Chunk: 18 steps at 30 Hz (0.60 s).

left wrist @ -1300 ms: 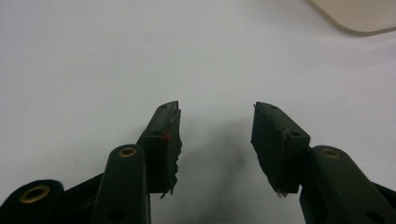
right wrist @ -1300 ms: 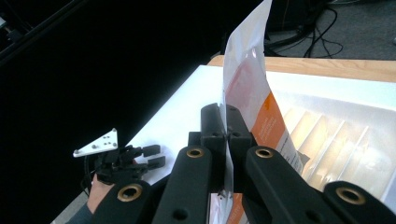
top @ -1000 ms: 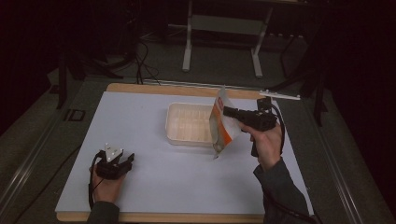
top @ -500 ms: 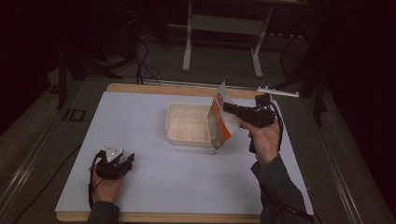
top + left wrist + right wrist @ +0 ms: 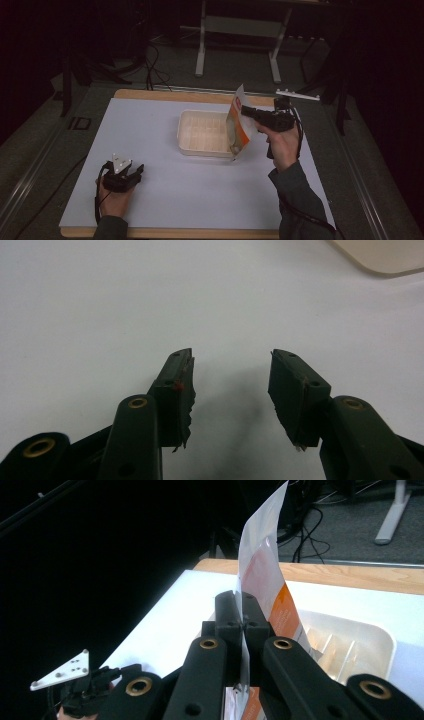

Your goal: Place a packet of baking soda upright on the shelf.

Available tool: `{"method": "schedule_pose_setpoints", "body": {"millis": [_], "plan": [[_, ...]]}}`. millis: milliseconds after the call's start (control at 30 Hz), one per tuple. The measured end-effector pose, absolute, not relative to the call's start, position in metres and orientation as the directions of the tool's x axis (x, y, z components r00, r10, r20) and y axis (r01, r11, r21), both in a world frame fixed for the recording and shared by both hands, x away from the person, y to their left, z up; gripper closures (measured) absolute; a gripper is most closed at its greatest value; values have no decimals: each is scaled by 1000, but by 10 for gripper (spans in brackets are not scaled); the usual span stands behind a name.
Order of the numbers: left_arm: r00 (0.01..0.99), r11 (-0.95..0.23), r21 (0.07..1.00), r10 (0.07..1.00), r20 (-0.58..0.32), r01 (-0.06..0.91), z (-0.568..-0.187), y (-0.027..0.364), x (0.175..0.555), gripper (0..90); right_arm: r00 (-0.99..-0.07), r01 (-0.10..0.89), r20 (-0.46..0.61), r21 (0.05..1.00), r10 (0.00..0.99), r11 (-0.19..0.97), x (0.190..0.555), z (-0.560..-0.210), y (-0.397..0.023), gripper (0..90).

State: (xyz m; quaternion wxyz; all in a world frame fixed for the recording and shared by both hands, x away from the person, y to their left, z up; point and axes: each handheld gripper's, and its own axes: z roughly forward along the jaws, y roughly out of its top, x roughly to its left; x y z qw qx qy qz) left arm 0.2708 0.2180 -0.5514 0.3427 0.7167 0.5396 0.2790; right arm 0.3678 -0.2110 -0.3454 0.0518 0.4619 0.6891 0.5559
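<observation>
The right gripper [image 5: 248, 111] is clamped tight on a white-and-orange plastic pouch [image 5: 239, 126] above the shallow cream plastic tray [image 5: 204, 133]; the left gripper [image 5: 231, 385] rests wide open, holding nothing, on the white table [image 5: 200, 200].

High view overlooks the table [image 5: 165, 200]; gripper views sit seemingly close.

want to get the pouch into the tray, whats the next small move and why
Probably carry the pouch a little further left over the tray. The right gripper is pinching it upright, but its bottom corner hangs at the tray's right rim.
</observation>
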Motion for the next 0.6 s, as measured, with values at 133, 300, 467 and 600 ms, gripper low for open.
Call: {"method": "schedule_pose_setpoints", "body": {"millis": [133,300,467,600], "plan": [[263,-183,792,964,30,583,-551,218,271,519,-565,572,435,819,702,-48,370,-346,-210,900],[260,-180,793,965,28,582,-551,218,271,514,-558,564,442,823,703,-69,374,-347,-210,900],[259,-178,793,965,26,583,-551,219,271,514,-546,559,429,826,720,-68,378,-349,-208,900],[259,-176,793,966,23,584,-551,219,271,514,-540,553,421,831,729,-70,382,-351,-206,900]]}}
